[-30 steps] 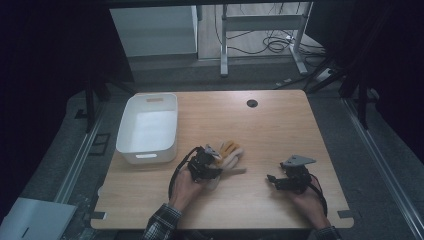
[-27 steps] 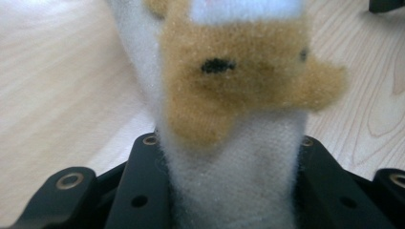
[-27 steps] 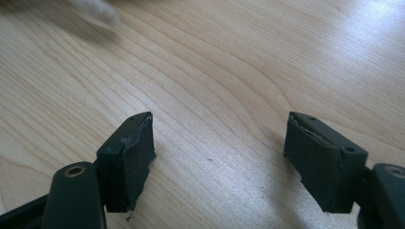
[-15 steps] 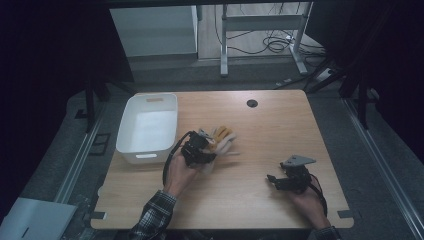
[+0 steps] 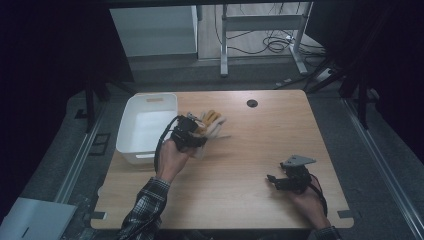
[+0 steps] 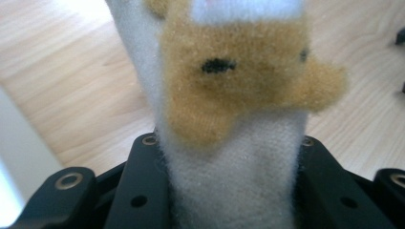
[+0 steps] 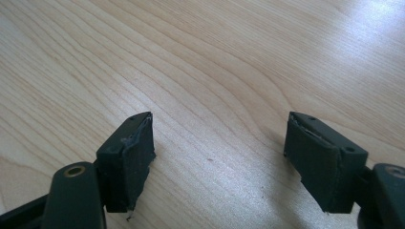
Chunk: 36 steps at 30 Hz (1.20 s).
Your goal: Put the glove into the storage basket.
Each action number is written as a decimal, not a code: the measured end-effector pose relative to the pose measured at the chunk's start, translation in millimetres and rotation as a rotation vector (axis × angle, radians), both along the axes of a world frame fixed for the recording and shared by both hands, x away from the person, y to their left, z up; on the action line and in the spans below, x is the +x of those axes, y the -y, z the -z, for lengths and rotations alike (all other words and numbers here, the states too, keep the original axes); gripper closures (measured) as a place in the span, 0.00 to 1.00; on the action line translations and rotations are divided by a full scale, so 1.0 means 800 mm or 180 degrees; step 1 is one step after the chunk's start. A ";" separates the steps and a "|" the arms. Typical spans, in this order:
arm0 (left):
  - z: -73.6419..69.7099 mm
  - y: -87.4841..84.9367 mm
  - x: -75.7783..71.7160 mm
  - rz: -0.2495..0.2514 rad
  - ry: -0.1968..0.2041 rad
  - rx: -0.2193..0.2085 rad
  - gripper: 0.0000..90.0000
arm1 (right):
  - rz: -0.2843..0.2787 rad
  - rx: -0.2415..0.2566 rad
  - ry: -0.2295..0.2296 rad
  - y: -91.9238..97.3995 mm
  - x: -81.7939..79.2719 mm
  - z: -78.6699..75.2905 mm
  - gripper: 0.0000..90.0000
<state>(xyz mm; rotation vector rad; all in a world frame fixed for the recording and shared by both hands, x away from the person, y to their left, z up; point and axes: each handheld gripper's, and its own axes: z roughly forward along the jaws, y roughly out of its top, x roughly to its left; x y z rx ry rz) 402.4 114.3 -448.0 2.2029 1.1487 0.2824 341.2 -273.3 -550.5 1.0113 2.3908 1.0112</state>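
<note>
Fuzzy sock (image 6: pixel 234 119) beside white bin (image 5: pixel 131 142)

One white bin (image 5: pixel 145 127), one fuzzy toy (image 5: pixel 210 125) — seemingly single — two grippers, one table (image 5: pixel 240 200).

A white fuzzy sock (image 6: pixel 234 186) with a tan bear patch is clamped in the left gripper (image 6: pixel 234 200), rising toward twelve o'clock above the desk (image 6: pixel 71 95).

No text, label, brand, number or sign can be read on anything here.
</note>
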 end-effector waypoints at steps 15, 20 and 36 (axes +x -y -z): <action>-0.028 -0.070 0.021 -0.0513 0.0100 -0.0013 0.73 | -0.0003 0.0004 0.0007 0.000 0.000 0.000 0.29; -0.032 -0.101 0.026 -0.0729 0.0120 -0.0074 0.73 | -0.0006 0.0003 0.0010 0.000 0.000 0.000 0.29; -0.011 -0.176 0.038 -0.1276 0.0103 -0.0024 0.72 | 0.0000 0.0005 0.0002 0.000 0.000 0.000 0.29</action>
